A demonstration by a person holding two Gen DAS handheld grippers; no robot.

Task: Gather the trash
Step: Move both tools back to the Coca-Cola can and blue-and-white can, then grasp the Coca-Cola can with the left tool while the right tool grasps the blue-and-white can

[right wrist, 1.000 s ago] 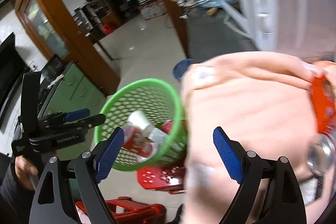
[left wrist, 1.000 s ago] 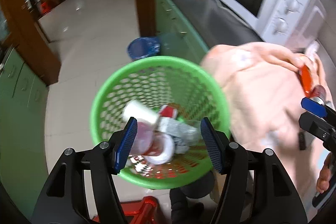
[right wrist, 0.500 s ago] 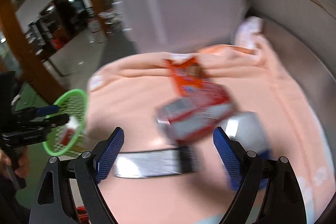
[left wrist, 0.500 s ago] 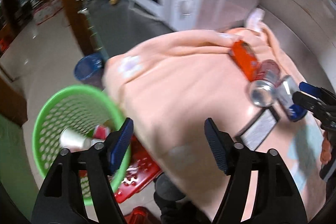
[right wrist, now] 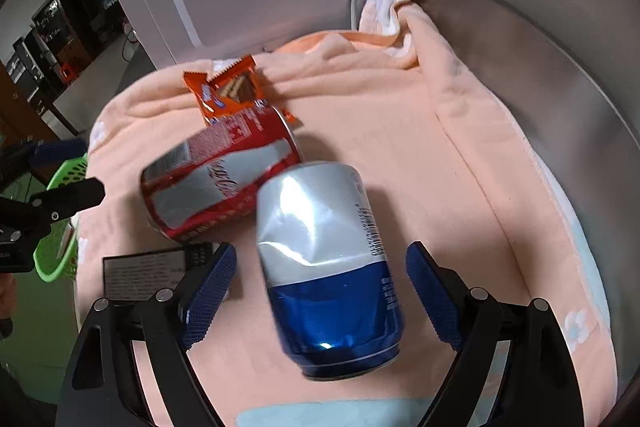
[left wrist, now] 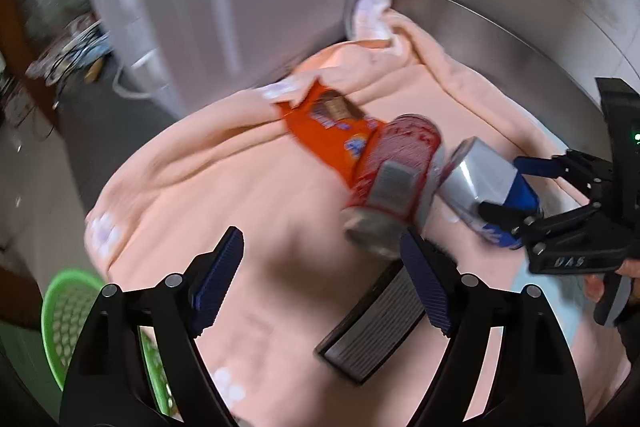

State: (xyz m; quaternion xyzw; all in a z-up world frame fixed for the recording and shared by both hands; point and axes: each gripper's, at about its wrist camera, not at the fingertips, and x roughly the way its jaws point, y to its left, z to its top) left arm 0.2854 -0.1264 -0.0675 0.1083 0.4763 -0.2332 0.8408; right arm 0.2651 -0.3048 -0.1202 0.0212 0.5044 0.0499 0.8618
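We see three pieces of trash lying close together on a peach towel [right wrist: 360, 115]. The silver-and-blue can [right wrist: 328, 267] lies on its side, its silver half dented and creased, its blue end nearest the right wrist camera. Touching its far end, the red cola can [right wrist: 220, 183] also lies on its side, slanted across the towel, with a white bottle shape printed on it. Behind the red can, and partly tucked under it, lies the orange snack wrapper [right wrist: 230, 93], flat and crinkled, picturing a chocolate wafer. The green mesh basket [right wrist: 60, 227] stands lower, past the towel's left edge.
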